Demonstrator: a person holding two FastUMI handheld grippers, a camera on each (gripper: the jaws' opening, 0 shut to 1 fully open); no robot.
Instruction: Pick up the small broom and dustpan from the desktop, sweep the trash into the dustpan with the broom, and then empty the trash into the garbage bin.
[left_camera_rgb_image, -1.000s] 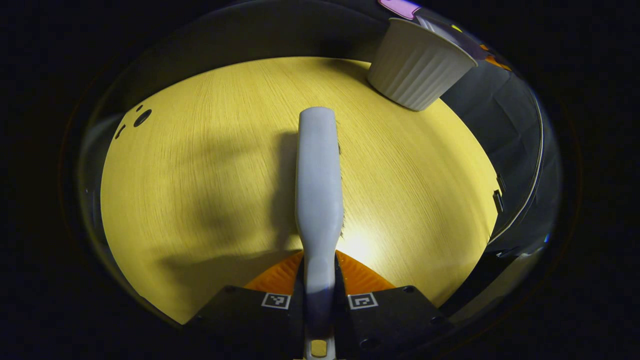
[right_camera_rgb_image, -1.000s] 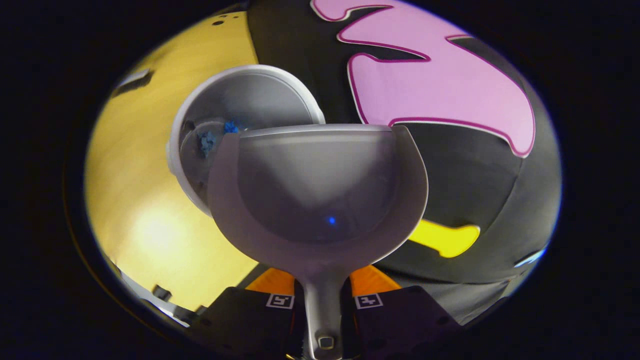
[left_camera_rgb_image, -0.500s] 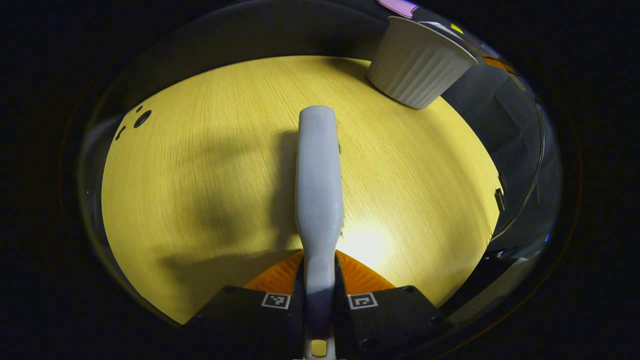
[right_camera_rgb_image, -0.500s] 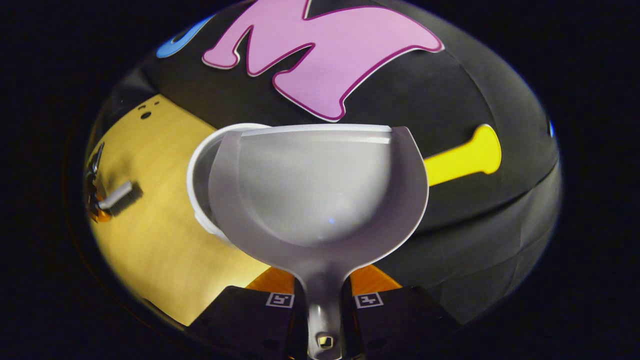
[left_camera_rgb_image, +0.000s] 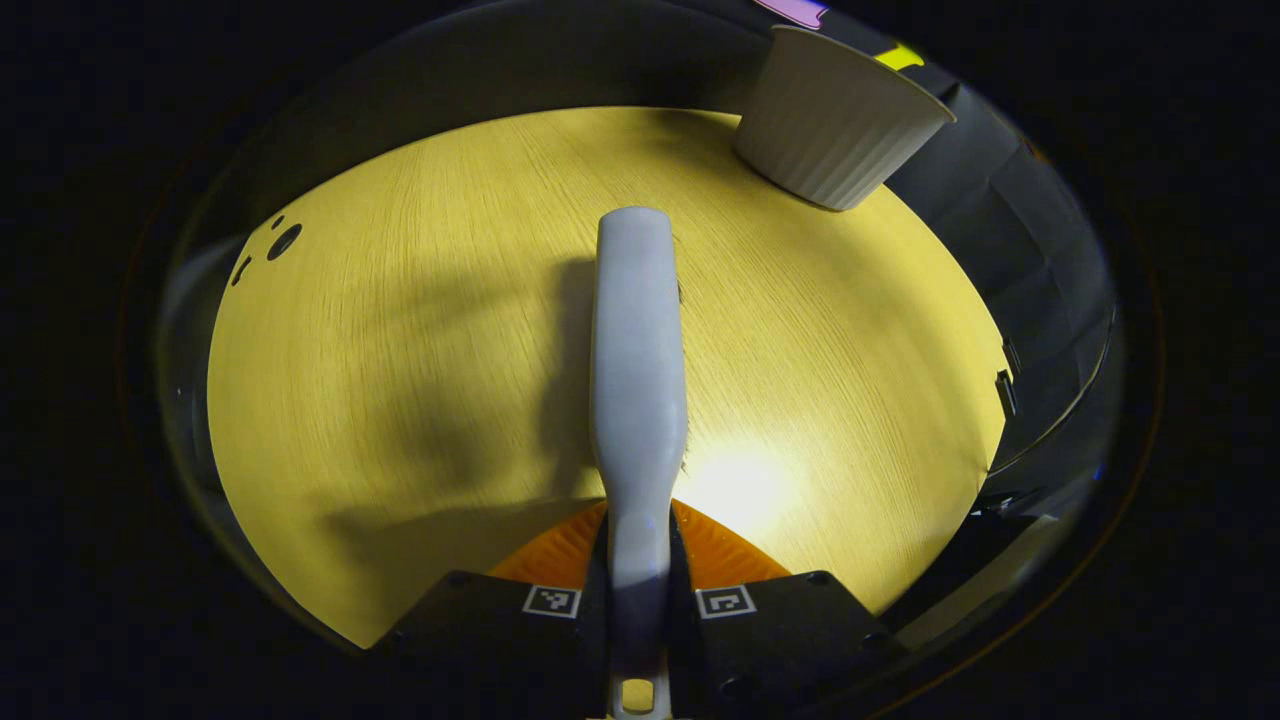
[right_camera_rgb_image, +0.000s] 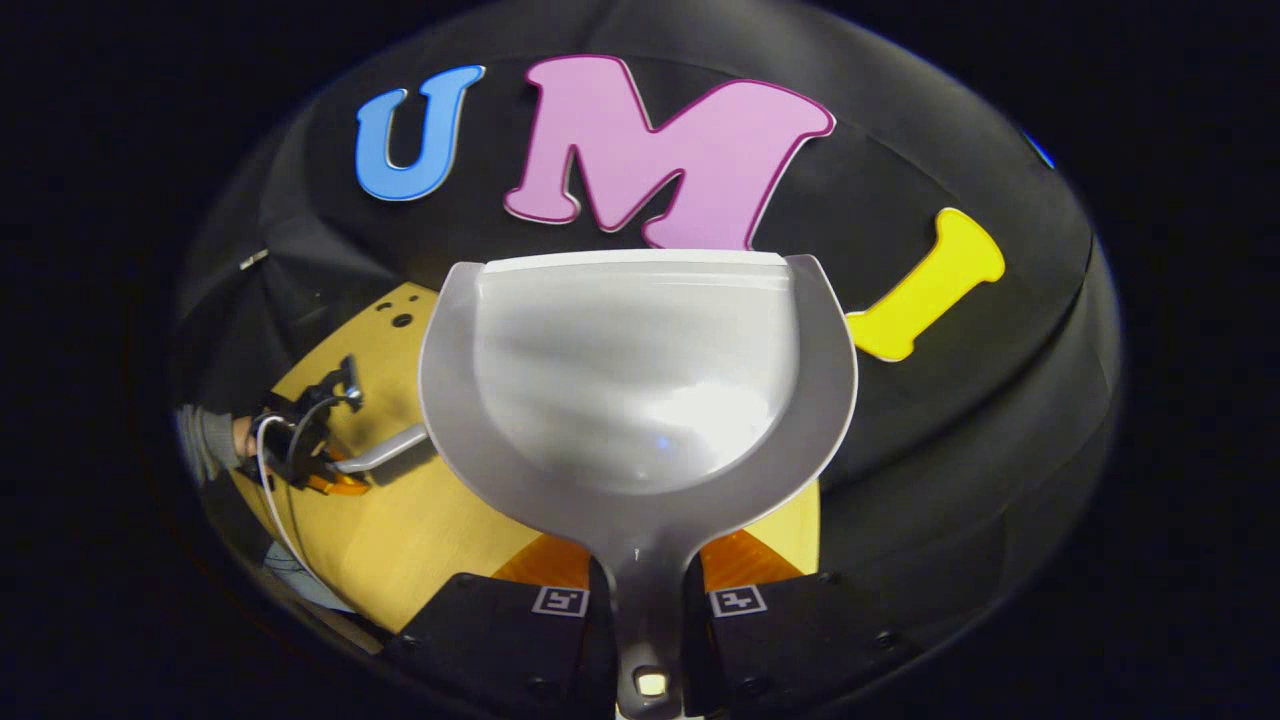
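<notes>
L gripper (left_camera_rgb_image: 638, 590) is clamped on the broom (left_camera_rgb_image: 636, 350) handle, both fingers tight vs. it, w/ the broom's grey back running straight out over the yellow wood table (left_camera_rgb_image: 400, 330). A few dark bristles peek out along its right side; whether they touch the table can't be told. The white ribbed bin (left_camera_rgb_image: 835, 125) stands at the table's far right edge, well apart from the broom.

R gripper (right_camera_rgb_image: 646, 590) is closed on the dustpan (right_camera_rgb_image: 636, 380) handle, pan held up off the table, its scoop facing the camera. Pan inside looks bare, grey & shiny. In the right gripper view the other gripper shows far off at left w/ the broom sticking out over the table, a hand (right_camera_rgb_image: 240, 437) behind it.
</notes>
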